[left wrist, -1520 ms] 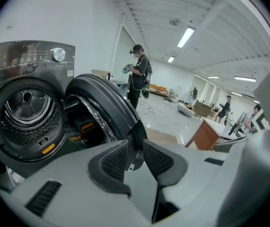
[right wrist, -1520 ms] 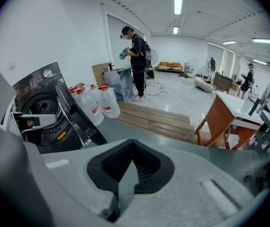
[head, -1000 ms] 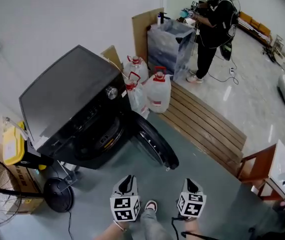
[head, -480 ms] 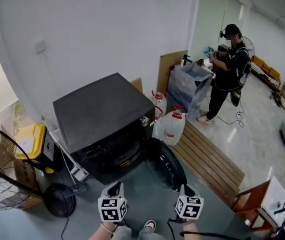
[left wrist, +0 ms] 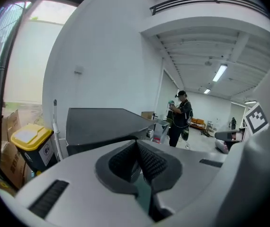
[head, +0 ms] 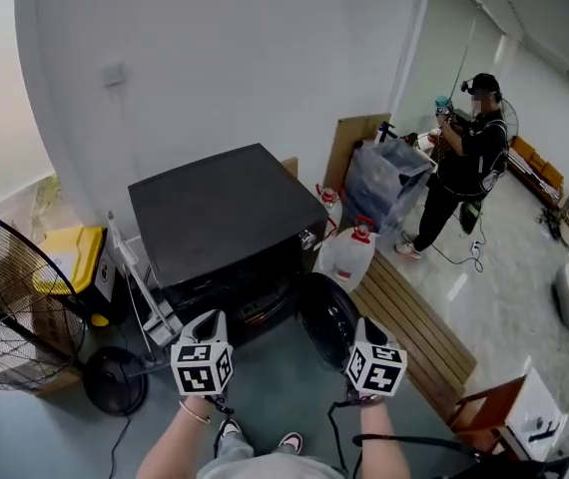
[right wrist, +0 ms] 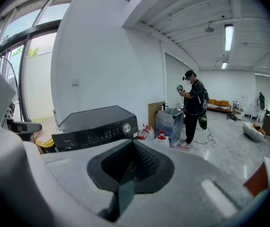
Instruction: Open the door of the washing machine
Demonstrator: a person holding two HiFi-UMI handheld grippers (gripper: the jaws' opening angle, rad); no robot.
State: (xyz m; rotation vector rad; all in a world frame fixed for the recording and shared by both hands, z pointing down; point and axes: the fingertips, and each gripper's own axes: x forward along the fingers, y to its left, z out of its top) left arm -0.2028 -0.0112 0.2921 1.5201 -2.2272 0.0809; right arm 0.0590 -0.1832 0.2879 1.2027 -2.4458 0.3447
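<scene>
The black washing machine (head: 227, 218) stands at frame centre, its round door (head: 326, 317) swung open at lower centre. Below it, the left gripper (head: 209, 320), jaws just closed, and the right gripper (head: 367, 329) both sit clamped together, empty.

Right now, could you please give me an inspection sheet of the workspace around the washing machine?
Surface: grey floor, with a wooden slatted platform on its right.
Job's things: black washing machine; its round door stands swung open.
Clutter: water jugs, yellow-lidded bin, cardboard sheet.
Grippers: left claw has just been closing and is shut, empty; right claw shut, empty; neither touches the door.
Cables: black cable trails from the right gripper; thin cable lies by the person's feet.
Surroundings: white wall, standing fan, a person at the back right.
</scene>
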